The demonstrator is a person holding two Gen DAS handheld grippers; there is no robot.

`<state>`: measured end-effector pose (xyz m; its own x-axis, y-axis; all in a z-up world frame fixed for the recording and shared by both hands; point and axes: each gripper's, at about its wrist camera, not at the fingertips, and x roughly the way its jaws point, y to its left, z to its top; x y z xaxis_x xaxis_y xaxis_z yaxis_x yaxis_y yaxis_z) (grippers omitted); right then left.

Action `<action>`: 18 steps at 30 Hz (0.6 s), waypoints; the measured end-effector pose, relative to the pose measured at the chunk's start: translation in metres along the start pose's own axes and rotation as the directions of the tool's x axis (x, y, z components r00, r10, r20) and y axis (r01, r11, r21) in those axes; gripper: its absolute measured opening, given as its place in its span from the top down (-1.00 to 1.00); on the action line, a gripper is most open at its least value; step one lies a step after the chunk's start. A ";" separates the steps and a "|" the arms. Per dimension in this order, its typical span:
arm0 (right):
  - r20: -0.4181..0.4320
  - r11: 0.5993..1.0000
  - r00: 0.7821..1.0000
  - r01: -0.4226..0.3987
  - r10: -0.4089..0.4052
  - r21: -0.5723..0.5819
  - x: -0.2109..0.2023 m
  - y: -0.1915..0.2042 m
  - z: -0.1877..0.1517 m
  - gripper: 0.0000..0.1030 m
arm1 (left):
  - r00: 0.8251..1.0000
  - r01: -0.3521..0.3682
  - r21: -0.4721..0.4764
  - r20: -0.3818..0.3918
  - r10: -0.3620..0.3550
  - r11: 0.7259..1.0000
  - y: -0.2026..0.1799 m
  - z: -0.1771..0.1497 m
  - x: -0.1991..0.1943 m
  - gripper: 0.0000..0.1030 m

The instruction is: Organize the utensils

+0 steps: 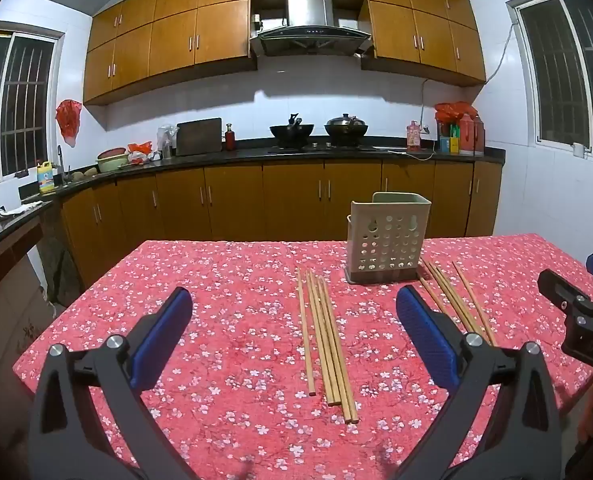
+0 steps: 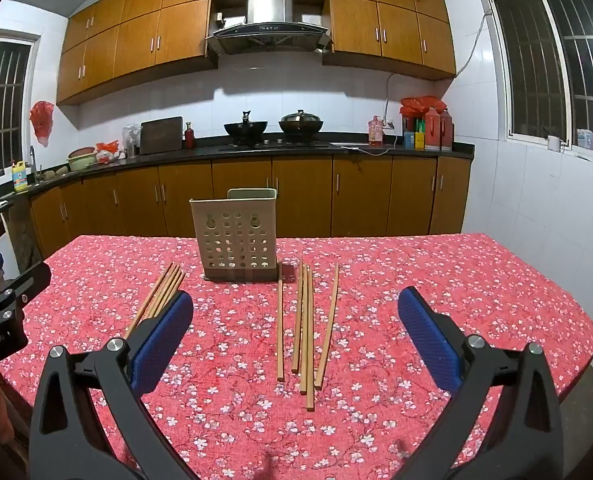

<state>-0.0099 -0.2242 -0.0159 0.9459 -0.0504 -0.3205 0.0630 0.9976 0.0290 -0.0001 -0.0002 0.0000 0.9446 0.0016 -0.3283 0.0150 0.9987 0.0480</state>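
Note:
A beige perforated utensil holder (image 1: 385, 240) stands upright on the red floral tablecloth (image 1: 236, 320); it also shows in the right wrist view (image 2: 235, 238). Several wooden chopsticks (image 1: 326, 344) lie in a group left of the holder, between the fingers of my left gripper (image 1: 294, 340), which is open and empty above the table. A second group of chopsticks (image 2: 306, 328) lies right of the holder, between the fingers of my right gripper (image 2: 296, 340), also open and empty. The left group shows in the right wrist view (image 2: 158, 296), partly hidden by a finger.
The table's far edge faces kitchen cabinets and a black counter (image 1: 296, 152) with woks and bottles. The right gripper's body (image 1: 584, 320) shows at the right of the left wrist view; the left gripper's body (image 2: 0, 312) shows at the left of the right wrist view.

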 end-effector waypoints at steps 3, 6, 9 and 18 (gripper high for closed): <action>-0.002 1.000 1.000 0.000 0.000 0.000 0.000 0.000 0.000 -0.97 | 1.000 0.000 0.001 -0.002 0.000 1.000 0.000 0.000 0.000 -0.93; -0.002 1.000 1.000 0.000 0.000 0.001 0.000 0.000 0.000 -0.97 | 1.000 0.000 0.001 -0.002 0.000 1.000 0.000 0.000 0.000 -0.93; -0.002 1.000 1.000 0.000 0.000 0.002 0.000 0.000 0.000 -0.97 | 1.000 0.000 0.001 -0.002 0.000 1.000 0.000 0.000 0.000 -0.93; -0.002 1.000 1.000 -0.001 0.001 0.003 0.001 -0.001 -0.001 -0.97 | 1.000 0.000 0.000 -0.004 0.000 1.000 0.000 0.000 0.000 -0.93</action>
<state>-0.0090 -0.2250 -0.0171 0.9453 -0.0493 -0.3224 0.0629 0.9975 0.0318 0.0001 -0.0002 -0.0001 0.9433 0.0013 -0.3319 0.0154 0.9987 0.0477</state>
